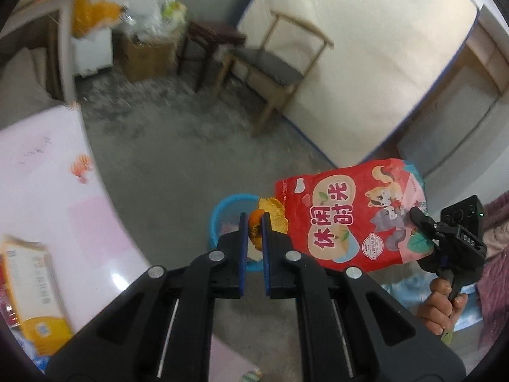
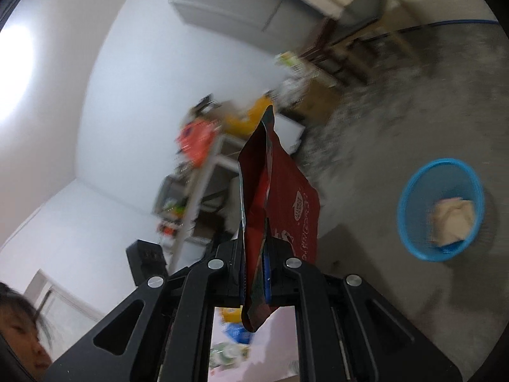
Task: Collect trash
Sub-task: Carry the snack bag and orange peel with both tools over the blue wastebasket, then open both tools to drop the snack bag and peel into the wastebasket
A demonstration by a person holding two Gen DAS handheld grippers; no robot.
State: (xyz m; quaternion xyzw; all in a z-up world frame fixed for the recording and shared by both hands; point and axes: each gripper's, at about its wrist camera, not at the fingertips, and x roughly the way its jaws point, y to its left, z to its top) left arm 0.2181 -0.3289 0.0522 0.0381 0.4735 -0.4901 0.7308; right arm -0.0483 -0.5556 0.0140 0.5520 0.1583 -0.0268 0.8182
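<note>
My left gripper (image 1: 254, 224) is shut on a piece of orange peel (image 1: 255, 232), held above the blue mesh wastebasket (image 1: 222, 213) on the floor. Just right of it hangs a red snack bag (image 1: 346, 216) with cartoon animals; the right gripper (image 1: 420, 219) pinches its right edge, a hand below on the handle. In the right wrist view my right gripper (image 2: 254, 261) is shut on that red snack bag (image 2: 276, 197), which stands edge-on between the pads. The blue wastebasket (image 2: 413, 232) sits to the right on the floor with crumpled paper (image 2: 451, 222) inside.
A pink-and-white table (image 1: 47, 191) curves along the left with a yellow-and-white box (image 1: 35, 293) on it. Beyond are a wooden chair (image 1: 280, 63), a dark stool (image 1: 213, 38), a cardboard box of clutter (image 1: 149, 51) and a mattress (image 1: 366, 47) leaning on the wall. A person is at lower left.
</note>
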